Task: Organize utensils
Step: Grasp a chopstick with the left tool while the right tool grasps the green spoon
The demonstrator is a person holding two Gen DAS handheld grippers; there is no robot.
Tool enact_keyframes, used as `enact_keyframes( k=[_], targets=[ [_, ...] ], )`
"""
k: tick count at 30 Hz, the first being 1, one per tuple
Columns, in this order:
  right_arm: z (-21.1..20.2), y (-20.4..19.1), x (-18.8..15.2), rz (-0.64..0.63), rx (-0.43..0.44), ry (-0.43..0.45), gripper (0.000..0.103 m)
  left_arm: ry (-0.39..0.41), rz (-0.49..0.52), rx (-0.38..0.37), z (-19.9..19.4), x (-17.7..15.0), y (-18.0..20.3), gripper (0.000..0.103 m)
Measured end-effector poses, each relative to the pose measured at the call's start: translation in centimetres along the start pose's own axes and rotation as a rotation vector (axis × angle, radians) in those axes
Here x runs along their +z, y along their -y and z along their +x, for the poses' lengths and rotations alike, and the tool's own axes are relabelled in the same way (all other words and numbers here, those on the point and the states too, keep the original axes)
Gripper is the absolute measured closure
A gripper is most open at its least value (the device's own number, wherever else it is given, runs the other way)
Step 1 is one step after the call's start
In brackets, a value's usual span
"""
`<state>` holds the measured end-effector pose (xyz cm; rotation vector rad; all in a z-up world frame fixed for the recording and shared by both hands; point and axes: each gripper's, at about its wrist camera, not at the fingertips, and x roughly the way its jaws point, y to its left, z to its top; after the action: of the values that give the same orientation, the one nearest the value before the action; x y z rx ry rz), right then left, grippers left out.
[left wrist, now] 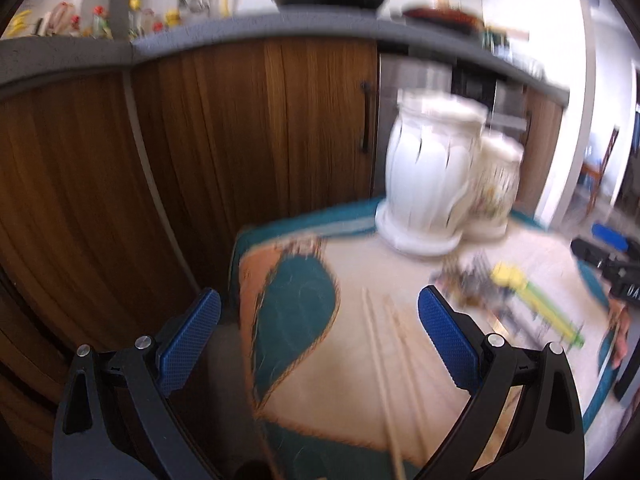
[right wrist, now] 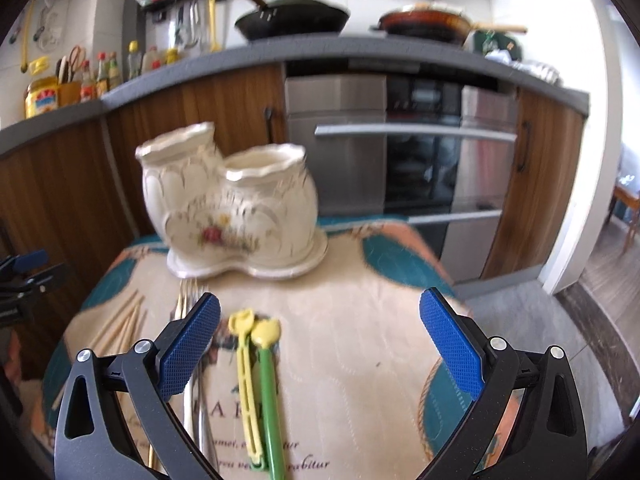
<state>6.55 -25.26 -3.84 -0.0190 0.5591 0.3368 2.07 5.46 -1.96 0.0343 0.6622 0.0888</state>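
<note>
Cream ceramic double-pot holder (right wrist: 236, 204) stands at the far end of the patterned cloth (right wrist: 360, 320), both mouths showing nothing inside. Nothing looks sorted yet. Forks (right wrist: 186, 300), wooden chopsticks (right wrist: 120, 324) and the yellow and green plastic utensils (right wrist: 256, 380) all lie flat on the cloth, near the holder but apart from it. Left gripper (left wrist: 320, 340) hangs spread wide over the chopsticks (left wrist: 380, 360), grasping nothing. Right gripper (right wrist: 320, 344) likewise gapes empty above the plastic pieces. Judgement: every item remains to be loaded. Chopsticks lie close together; singling them out may be awkward. Motion blur limits detail.
</note>
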Motion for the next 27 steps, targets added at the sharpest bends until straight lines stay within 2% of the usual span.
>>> enact_keyframes(
  k=[3, 7, 10, 14, 17, 20, 22, 25, 27],
  targets=[
    [0.8, -0.4, -0.2, -0.042, 0.013, -0.062, 0.004, -0.102, 0.082, 0.035, 1.1, -0.9, 0.6, 0.006],
    [1.6, -1.3, -1.0, -0.135, 0.021, -0.125, 0.005, -0.136, 0.125, 0.01, 1.0, -1.5, 1.2, 0.007],
    [1.6, -1.9, -1.5, -0.197, 0.029, -0.152, 0.006, -0.168, 0.137, -0.008, 1.3, -1.5, 1.6, 0.02],
    [1.2, -1.9, -1.6, -0.208, 0.075, -0.161, 0.007, -0.198, 0.122, -0.041, 1.8, -1.4, 1.6, 0.027],
    [1.3, -2.1, -1.8, -0.232, 0.06, -0.174, 0.008, -0.208, 0.127, -0.058, 2.1, -1.6, 1.9, 0.033],
    [1.9, -1.9, -1.7, -0.22, 0.036, -0.184, 0.02, -0.227, 0.13, -0.083, 2.5, -2.0, 2.4, 0.04],
    [2.0, -1.7, -1.5, -0.209, 0.037, -0.182, 0.038, -0.234, 0.137, -0.09, 2.8, -2.2, 2.7, 0.044],
    [2.2, -1.9, -1.5, -0.221, 0.029, -0.192, 0.054, -0.248, 0.149, -0.112, 3.0, -2.4, 3.1, 0.051],
    [2.6, -2.0, -1.7, -0.224, 0.041, -0.208, 0.06, -0.255, 0.157, -0.114, 3.1, -2.4, 3.2, 0.057]
  ],
)
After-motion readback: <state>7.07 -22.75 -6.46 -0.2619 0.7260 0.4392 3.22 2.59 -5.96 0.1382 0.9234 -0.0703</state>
